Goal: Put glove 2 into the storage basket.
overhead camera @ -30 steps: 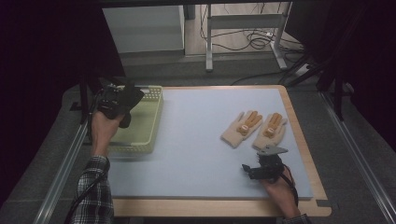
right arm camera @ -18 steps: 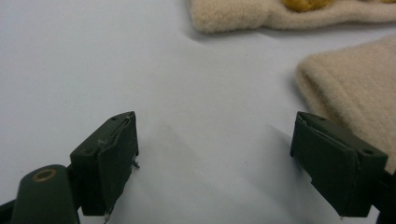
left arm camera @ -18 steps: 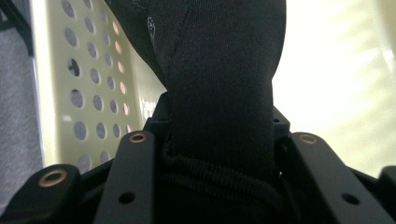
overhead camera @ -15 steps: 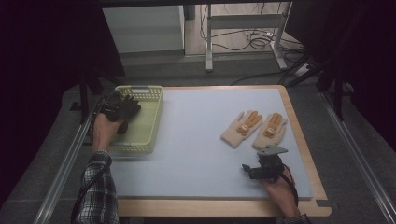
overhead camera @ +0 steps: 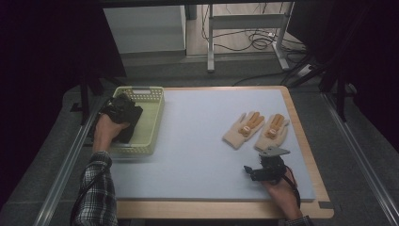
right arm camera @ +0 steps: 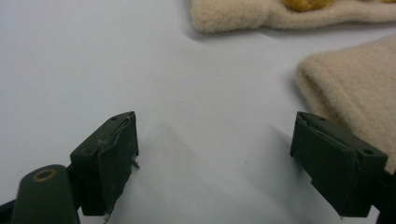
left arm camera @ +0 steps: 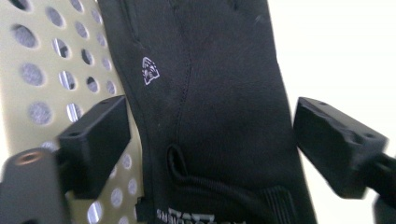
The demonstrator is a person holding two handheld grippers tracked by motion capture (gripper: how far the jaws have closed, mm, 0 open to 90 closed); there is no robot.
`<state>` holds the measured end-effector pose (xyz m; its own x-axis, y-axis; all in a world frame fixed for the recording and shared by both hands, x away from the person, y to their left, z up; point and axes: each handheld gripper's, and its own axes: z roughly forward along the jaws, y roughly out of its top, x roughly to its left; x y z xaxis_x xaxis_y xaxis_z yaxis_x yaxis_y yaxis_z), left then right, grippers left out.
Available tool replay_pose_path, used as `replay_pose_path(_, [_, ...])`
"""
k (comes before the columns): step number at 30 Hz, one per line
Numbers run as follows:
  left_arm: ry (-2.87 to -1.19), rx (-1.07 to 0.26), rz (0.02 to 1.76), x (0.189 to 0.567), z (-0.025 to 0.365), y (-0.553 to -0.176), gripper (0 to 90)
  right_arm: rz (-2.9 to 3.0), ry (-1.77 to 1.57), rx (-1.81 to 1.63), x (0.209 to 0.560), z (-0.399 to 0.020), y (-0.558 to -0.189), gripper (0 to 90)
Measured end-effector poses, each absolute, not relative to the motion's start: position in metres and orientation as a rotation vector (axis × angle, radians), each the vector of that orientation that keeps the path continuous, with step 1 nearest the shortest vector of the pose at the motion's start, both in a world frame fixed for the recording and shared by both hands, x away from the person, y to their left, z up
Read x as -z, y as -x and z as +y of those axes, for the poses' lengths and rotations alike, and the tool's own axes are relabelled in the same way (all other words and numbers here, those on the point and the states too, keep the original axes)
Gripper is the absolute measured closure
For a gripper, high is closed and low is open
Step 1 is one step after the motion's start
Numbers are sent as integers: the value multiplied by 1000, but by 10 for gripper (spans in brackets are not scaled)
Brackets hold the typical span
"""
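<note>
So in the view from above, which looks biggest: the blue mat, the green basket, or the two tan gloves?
Largest to smallest in the high view:
1. Blue mat
2. Green basket
3. The two tan gloves, left and right: they look alike in size, so no ranking between them.

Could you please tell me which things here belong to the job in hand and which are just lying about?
In the job:
- black glove, lying in the basket between the left tongs, whose jaws have just been opening
- yellow-green perforated basket

Lying about:
- two beige gloves on the blue mat
- right tongs, open, resting by them
</note>
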<state>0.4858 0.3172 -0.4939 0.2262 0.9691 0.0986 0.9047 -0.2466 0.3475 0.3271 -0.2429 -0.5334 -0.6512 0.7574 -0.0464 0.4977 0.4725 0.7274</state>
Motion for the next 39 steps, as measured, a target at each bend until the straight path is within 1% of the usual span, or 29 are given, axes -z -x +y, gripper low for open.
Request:
replay_pose_path(6, [-2163, -399, 1715, 476, 327, -472, 50, 2362, -1056, -990, 533, -243, -327, 147])
replay_pose_path(11, [-2088, -398, 1620, 467, 326, -456, 31, 2362, -1055, -990, 533, -243, -327, 147])
replay_pose_path(19, [-2035, -411, 1461, 459, 316, -432, 18, 2362, -1056, -990, 533, -243, -327, 147])
replay_pose_path(26, [-2048, -445, 1331, 456, 296, -411, 18, 2362, -1056, -990, 533, -243, -327, 147])
replay_pose_path(39, [-2075, -465, 1066, 450, 238, -362, 18, 2364, -1059, -986, 533, -243, -327, 147])
